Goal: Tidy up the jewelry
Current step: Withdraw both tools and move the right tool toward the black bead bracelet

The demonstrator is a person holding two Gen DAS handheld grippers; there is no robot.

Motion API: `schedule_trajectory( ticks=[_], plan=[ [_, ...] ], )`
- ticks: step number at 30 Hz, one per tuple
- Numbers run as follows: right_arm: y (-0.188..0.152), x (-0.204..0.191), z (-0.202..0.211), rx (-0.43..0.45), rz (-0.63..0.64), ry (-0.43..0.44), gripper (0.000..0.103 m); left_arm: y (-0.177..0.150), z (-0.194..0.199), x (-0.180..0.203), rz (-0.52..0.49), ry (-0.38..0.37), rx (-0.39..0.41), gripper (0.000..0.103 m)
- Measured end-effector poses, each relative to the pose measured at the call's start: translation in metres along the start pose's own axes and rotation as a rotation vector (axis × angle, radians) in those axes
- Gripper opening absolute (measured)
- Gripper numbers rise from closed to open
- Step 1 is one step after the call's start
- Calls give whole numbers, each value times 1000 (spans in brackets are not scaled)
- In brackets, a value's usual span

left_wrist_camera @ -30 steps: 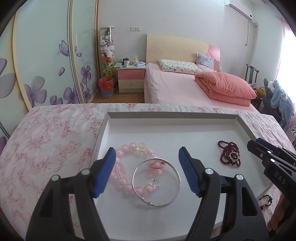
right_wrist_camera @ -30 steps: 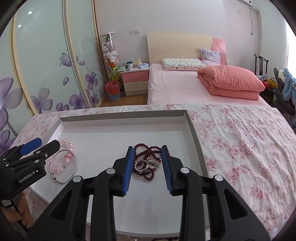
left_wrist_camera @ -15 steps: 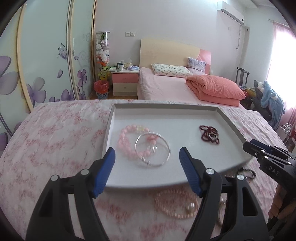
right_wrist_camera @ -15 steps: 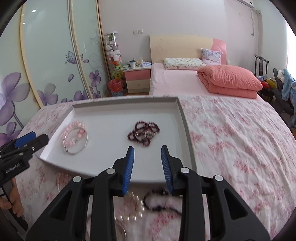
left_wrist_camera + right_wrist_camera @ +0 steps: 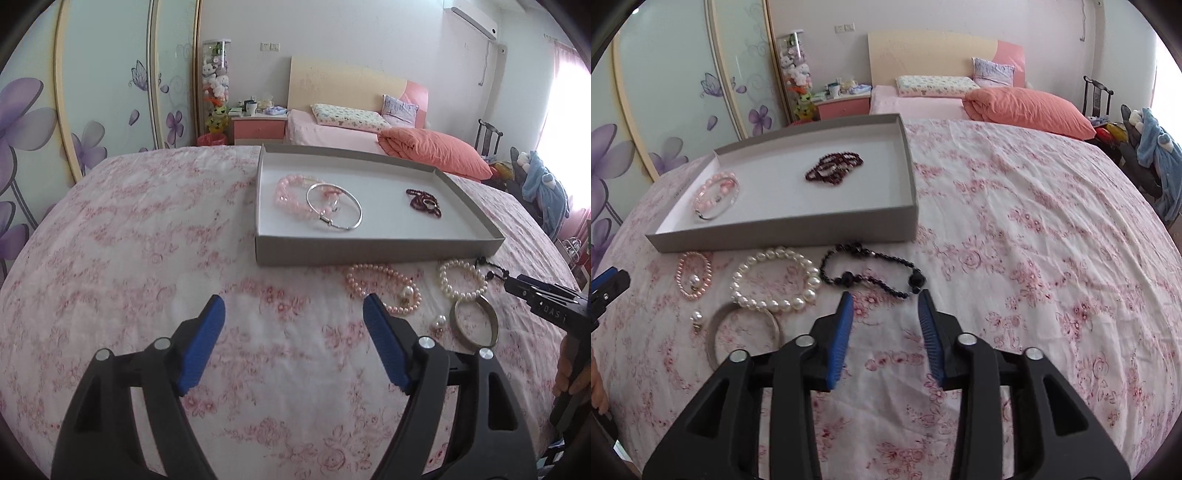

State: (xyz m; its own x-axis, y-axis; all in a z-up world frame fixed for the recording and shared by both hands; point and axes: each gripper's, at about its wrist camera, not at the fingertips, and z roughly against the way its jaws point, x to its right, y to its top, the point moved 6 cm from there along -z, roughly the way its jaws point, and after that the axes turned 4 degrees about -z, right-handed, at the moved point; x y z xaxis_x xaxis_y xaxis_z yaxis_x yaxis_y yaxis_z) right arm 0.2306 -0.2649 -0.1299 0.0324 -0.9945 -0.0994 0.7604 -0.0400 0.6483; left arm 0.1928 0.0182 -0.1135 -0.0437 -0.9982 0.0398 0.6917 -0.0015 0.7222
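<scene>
A grey tray (image 5: 369,254) (image 5: 783,236) lies on the floral bedspread. In it are a pink bead bracelet (image 5: 286,192) (image 5: 714,186), a silver bangle (image 5: 334,212) (image 5: 714,210) and a dark red bead string (image 5: 424,202) (image 5: 834,170). In front of the tray lie a pink pearl bracelet (image 5: 384,291) (image 5: 693,275), a white pearl bracelet (image 5: 461,282) (image 5: 775,278), a black bead bracelet (image 5: 871,275), a metal bangle (image 5: 474,325) (image 5: 744,332) and a loose pearl earring (image 5: 439,321) (image 5: 697,316). My left gripper (image 5: 293,317) hangs over bare bedspread, its jaws opening and empty. My right gripper (image 5: 886,306) is just short of the black bracelet, jaws opening and empty.
The floral bedspread (image 5: 1034,240) stretches wide to the right of the tray and to its left (image 5: 129,240). Behind stand a second bed with an orange quilt (image 5: 1027,107), a pink nightstand (image 5: 258,127) and sliding wardrobe doors (image 5: 92,92).
Both grippers have drawn back from above the tray to in front of it, so the loose jewelry on the bedspread came into view. The right gripper's jaws have spread wider.
</scene>
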Motion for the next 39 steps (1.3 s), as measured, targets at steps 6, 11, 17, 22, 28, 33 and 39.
schedule_trajectory(
  ticks=[6,11,17,22,28,33,39],
  plan=[
    [7,3,-10,-5,42,-44,55,-3,0,8,-25,-17,-10,75],
    [13,4,-23,-25,33,-28,55,-3,-1,18,-45,-34,-16,75],
    [14,-2,-24,-23,50,-10,25,-4,-1,31,-66,-54,-22,76],
    [8,0,-18,-23,28,6,12,-5,-2,46,-88,-76,-31,75],
    [-7,11,-2,-23,1,12,12,-9,-4,70,-131,-118,-46,75],
    [-18,26,9,-19,-44,9,12,-12,-10,93,-168,-145,-74,75],
    [-26,36,16,-17,-78,10,12,-18,-16,114,-183,-157,-106,75]
  ],
)
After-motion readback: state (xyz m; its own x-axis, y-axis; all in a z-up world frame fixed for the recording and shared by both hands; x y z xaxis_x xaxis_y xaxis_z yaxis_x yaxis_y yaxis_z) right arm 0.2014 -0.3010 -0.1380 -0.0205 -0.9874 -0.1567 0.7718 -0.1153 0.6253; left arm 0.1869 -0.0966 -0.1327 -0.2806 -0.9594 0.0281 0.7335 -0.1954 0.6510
